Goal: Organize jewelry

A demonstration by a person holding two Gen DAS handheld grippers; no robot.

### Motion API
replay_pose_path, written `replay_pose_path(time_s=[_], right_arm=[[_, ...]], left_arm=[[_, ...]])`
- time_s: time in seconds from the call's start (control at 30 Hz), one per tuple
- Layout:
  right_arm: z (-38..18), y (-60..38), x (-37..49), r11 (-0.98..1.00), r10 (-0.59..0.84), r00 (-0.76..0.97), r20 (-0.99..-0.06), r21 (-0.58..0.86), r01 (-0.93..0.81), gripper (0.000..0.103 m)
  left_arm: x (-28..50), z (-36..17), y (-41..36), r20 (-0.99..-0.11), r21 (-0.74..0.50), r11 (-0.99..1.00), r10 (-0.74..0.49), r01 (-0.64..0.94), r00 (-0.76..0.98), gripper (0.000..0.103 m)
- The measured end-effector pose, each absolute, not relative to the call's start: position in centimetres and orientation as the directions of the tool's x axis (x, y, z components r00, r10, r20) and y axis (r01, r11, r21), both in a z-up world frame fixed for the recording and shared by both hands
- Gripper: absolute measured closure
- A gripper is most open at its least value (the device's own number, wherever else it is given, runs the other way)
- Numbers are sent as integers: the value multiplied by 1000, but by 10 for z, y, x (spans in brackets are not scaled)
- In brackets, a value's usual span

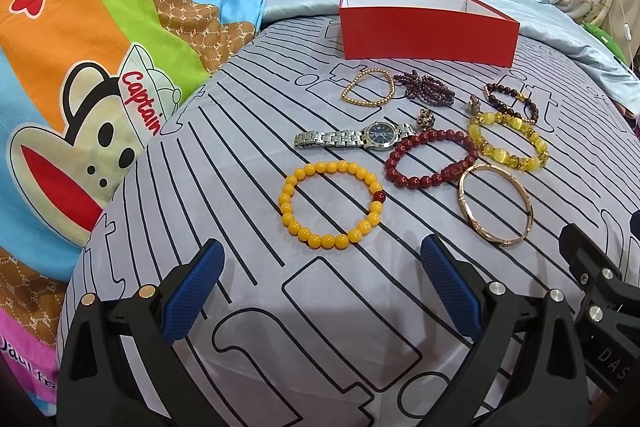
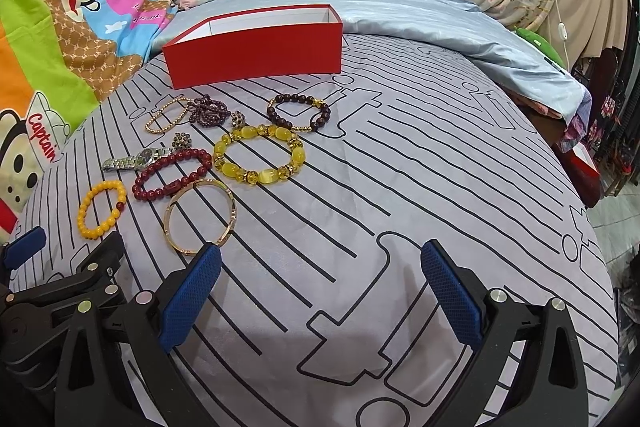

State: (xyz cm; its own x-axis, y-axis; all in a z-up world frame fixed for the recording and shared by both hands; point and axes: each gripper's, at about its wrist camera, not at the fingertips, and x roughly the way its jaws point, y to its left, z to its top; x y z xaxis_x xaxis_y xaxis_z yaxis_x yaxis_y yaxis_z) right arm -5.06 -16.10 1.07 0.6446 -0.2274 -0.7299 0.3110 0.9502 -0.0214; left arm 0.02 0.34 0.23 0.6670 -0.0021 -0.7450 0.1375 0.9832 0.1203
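Stage: nothing is judged to have been sorted yet; every piece is laid out on the bed cover (image 1: 360,307) and the red box (image 1: 428,27) shows only bare white inner walls, its floor being hidden.
Left tongs (image 1: 320,291): spread wide and empty, held low over the striped cover, aimed at the yellow bead bracelet (image 1: 332,203) just ahead, which is probably the nearest candidate for a first pick.
Right tongs (image 2: 320,291): likewise spread wide and empty, held beside the left tongs; the gold bangle (image 2: 202,215) lies just beyond the left fingertip (image 2: 196,287).
Jewelry position: the pieces are clustered between the tongs and the box, so that a short carry forward is all that should be needed.
Near row: the yellow bead bracelet, the gold bangle and the dark red bead bracelet (image 1: 432,159) are laid flat; the bangle appears to touch the red beads.
Middle row: the silver watch (image 1: 356,138) is stretched out flat, its strap end close against the red beads; the amber bracelet (image 1: 508,141) is set to the right.
Far row: the gold bead chain (image 1: 368,89), the garnet strand (image 1: 424,87) and the brown bead bracelet (image 1: 512,103) are placed nearest the box.
Box: it is left open-topped and standing upright, so pieces can be dropped in from above.
Risk: on soft bedding, beads may be pressed into the fabric rather than gripped.
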Motion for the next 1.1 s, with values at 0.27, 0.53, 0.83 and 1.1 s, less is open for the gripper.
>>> replay_pose_path(time_s=[0.27, 0.53, 0.83, 1.1], right_arm=[[11, -161, -52, 950, -228, 645, -730, -21, 311, 7], [10, -161, -51, 950, -229, 642, -732, -25, 311, 7], [10, -161, -51, 950, -228, 642, -732, -24, 310, 7], [10, -161, -51, 950, -229, 642, -732, -25, 311, 7]], left_arm=[[-1, 3, 5, -741, 113, 984, -8, 137, 672, 9], [-2, 3, 5, -738, 112, 984, -9, 136, 675, 10], [-2, 3, 5, -739, 109, 985, -11, 136, 674, 10], [-2, 3, 5, -739, 110, 985, -11, 136, 674, 10]])
